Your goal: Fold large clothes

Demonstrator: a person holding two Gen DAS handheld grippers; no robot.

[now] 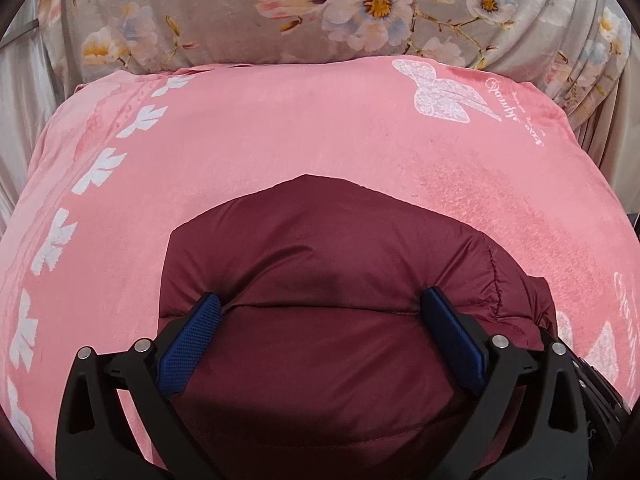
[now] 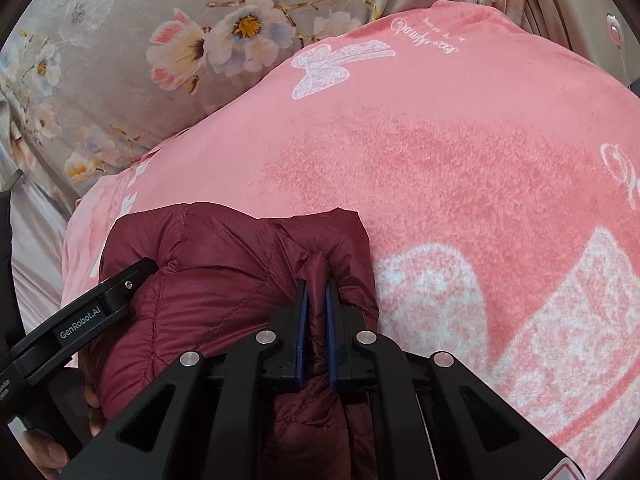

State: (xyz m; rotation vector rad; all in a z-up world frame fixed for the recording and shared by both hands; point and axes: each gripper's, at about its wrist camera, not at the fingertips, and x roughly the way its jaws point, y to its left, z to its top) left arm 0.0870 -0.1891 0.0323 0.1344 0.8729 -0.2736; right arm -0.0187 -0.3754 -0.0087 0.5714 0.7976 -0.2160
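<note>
Right gripper (image 2: pixel 316 292): clamped on a pinched fold of the maroon puffer jacket (image 2: pixel 224 280).
Left gripper (image 1: pixel 320 304): spread wide over the jacket, gripping nothing.
Jacket: lay on pink blanket (image 1: pixel 280 128).

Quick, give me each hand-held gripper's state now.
Left hand-held gripper: open wide, pads astride the jacket, not pinching it.
Right hand-held gripper: shut on a jacket fold.
</note>
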